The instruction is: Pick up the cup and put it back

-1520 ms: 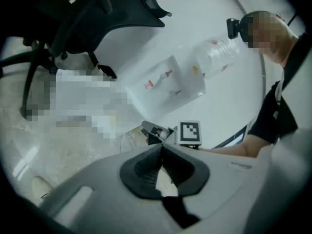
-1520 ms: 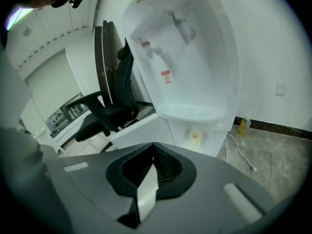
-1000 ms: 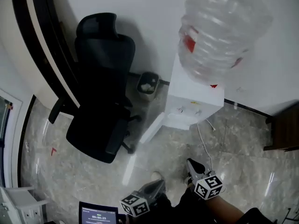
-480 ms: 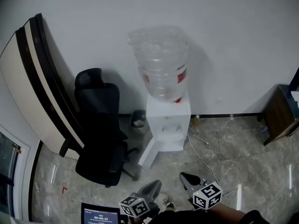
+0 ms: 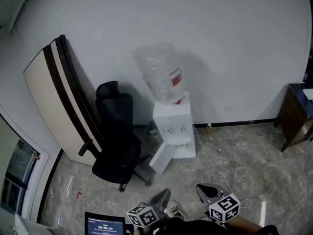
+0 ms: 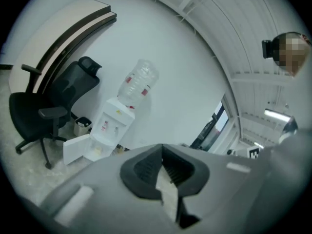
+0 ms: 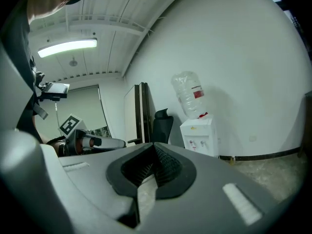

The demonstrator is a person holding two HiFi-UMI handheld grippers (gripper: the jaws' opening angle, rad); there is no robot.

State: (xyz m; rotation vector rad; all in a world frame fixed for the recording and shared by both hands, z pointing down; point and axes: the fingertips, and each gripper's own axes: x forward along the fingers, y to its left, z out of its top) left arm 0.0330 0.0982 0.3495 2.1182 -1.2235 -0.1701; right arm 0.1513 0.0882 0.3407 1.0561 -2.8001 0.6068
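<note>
No cup can be made out in any view. A white water dispenser [image 5: 171, 130] with a clear bottle [image 5: 157, 77] on top stands against the far wall, and its lower door [image 5: 161, 158] hangs open. My left gripper [image 5: 163, 195] and right gripper [image 5: 202, 188] are at the bottom edge of the head view, well short of the dispenser and pointing towards it. In the left gripper view the left gripper [image 6: 162, 148] is shut with nothing in it. The right gripper [image 7: 154, 147] is likewise shut and empty, and the dispenser [image 7: 199, 133] lies far ahead.
A black office chair [image 5: 117, 137] stands left of the dispenser, with a small bin [image 5: 152, 128] between them. A long curved board [image 5: 58, 96] leans on the wall at left. A white cable [image 5: 211, 153] trails over the marble floor. A dark cabinet [image 5: 296, 114] is at far right.
The head view has pulled back and tilted up, so the dispenser and chair look smaller and farther. Both grippers stay shut at the bottom edge, the right one a little further right.
</note>
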